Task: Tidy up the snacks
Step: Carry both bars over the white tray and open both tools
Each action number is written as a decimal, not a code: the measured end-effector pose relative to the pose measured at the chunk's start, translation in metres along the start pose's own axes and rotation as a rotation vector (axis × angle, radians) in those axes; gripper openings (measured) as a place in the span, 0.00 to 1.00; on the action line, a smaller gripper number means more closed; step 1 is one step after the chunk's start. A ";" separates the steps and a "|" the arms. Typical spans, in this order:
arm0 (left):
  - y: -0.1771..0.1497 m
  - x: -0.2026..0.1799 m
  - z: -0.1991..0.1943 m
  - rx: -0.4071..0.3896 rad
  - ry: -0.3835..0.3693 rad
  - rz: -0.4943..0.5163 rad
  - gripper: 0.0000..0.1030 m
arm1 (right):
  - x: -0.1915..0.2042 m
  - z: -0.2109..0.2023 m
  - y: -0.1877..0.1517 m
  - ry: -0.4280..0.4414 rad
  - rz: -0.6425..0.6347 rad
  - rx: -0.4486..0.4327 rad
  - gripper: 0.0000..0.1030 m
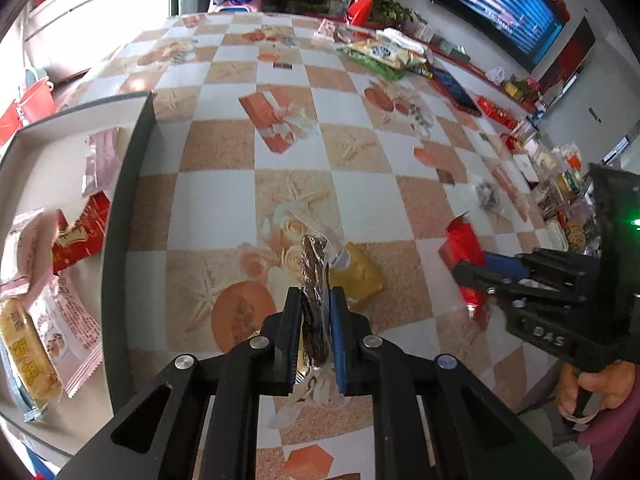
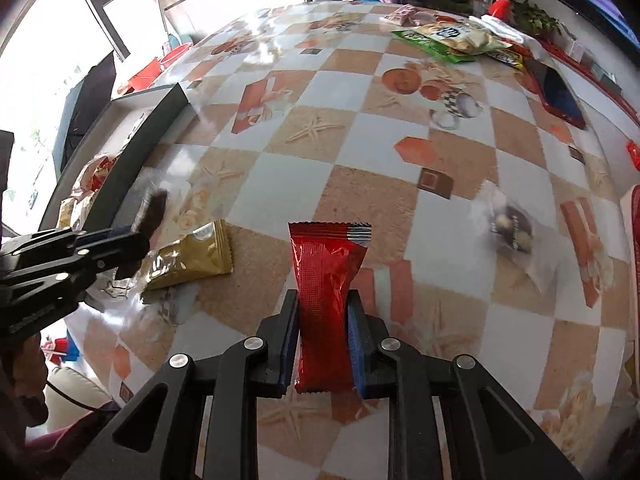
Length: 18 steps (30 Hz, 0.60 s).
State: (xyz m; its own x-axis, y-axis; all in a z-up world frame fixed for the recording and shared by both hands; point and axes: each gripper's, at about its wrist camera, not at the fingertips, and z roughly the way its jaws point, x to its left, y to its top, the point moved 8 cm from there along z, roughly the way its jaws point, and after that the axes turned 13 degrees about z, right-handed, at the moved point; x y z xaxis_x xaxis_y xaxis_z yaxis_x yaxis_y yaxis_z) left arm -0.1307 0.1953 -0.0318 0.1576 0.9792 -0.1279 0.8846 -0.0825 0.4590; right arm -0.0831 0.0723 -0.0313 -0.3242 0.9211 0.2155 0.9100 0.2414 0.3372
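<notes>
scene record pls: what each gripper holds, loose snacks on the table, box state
left gripper: shut on brown snack bar in clear wrap
right gripper: shut on red packet
loose on table: gold packet, clear-wrapped snack
box: open, at the left, several wrapped snacks inside
far edge: pile of snack bags

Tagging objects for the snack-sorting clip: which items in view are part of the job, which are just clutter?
In play:
left gripper, shut on brown snack bar
right gripper, shut on red packet
gold packet
clear-wrapped snack
box with packets inside

Clutter:
phone
TV
chip bags at the far edge: unclear
</notes>
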 end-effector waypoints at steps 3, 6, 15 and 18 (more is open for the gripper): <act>-0.001 0.000 0.011 0.028 0.005 0.013 0.15 | -0.004 -0.003 -0.007 0.003 0.021 -0.002 0.23; 0.002 0.000 0.015 0.033 0.005 0.026 0.16 | -0.008 -0.002 -0.015 0.008 0.032 0.005 0.23; 0.003 0.002 -0.004 -0.032 -0.008 -0.010 0.14 | -0.013 -0.014 -0.016 0.047 0.085 -0.008 0.23; 0.003 0.008 -0.016 -0.056 -0.001 -0.025 0.14 | -0.006 -0.019 -0.014 0.072 0.095 -0.013 0.23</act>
State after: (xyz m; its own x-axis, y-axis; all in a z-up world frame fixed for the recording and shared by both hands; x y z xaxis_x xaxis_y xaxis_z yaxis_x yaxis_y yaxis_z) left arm -0.1342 0.2060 -0.0170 0.1364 0.9807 -0.1404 0.8622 -0.0477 0.5044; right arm -0.0985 0.0576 -0.0199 -0.2551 0.9152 0.3121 0.9340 0.1498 0.3243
